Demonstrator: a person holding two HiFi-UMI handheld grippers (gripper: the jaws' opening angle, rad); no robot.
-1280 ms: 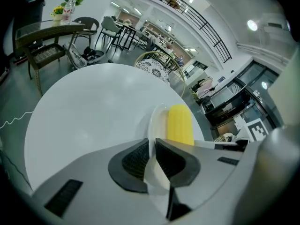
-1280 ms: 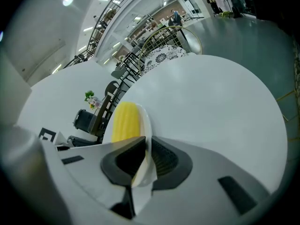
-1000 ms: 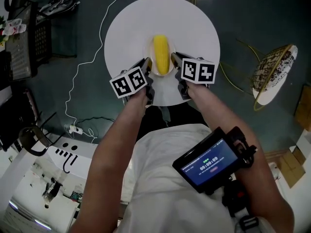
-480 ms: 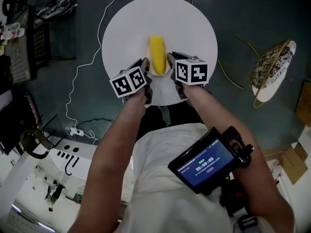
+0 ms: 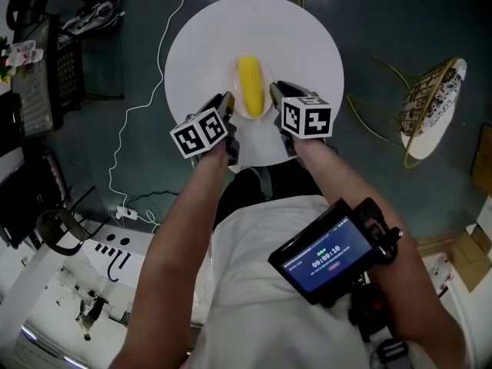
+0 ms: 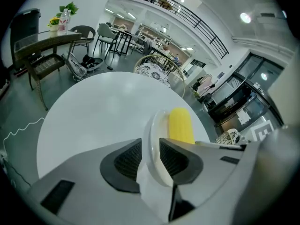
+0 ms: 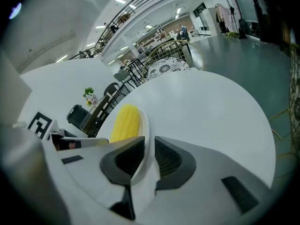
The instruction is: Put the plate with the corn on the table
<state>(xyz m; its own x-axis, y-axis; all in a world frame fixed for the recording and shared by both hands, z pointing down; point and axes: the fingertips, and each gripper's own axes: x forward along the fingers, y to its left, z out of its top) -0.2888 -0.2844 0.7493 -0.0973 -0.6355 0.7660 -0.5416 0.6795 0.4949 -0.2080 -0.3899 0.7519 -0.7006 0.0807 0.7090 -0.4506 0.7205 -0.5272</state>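
Landmark: the round white table (image 5: 201,43), seen from above in the head view
Plate: the small white plate (image 6: 153,142) is over the table's near half, closer to the near edge than to the centre; it looks about level
Corn: one yellow cob of corn (image 5: 251,85) lies lengthwise on the plate, pointing toward the table's far edge
Left gripper: the left gripper (image 5: 227,104) pinches the plate's left rim; in its own view the rim sits between the two ribbed pads, which press it from both sides
Right gripper: the right gripper (image 5: 277,95) pinches the opposite rim the same way, with the rim's edge caught between its pads
Contact with the table: I cannot tell whether the plate's underside rests on the tabletop or hangs just above it; no view shows the gap
Done so far: the plate with the corn has been brought over the table, judging by how it lies
Left to do: probably settle it flat if it is not down already; then part both pairs of jaws and draw the grippers back toward the near edge
Risk: freeing one side before the other could tilt the plate and roll the cob
Beside the table: a gold wire chair (image 5: 432,108) stands well apart from it
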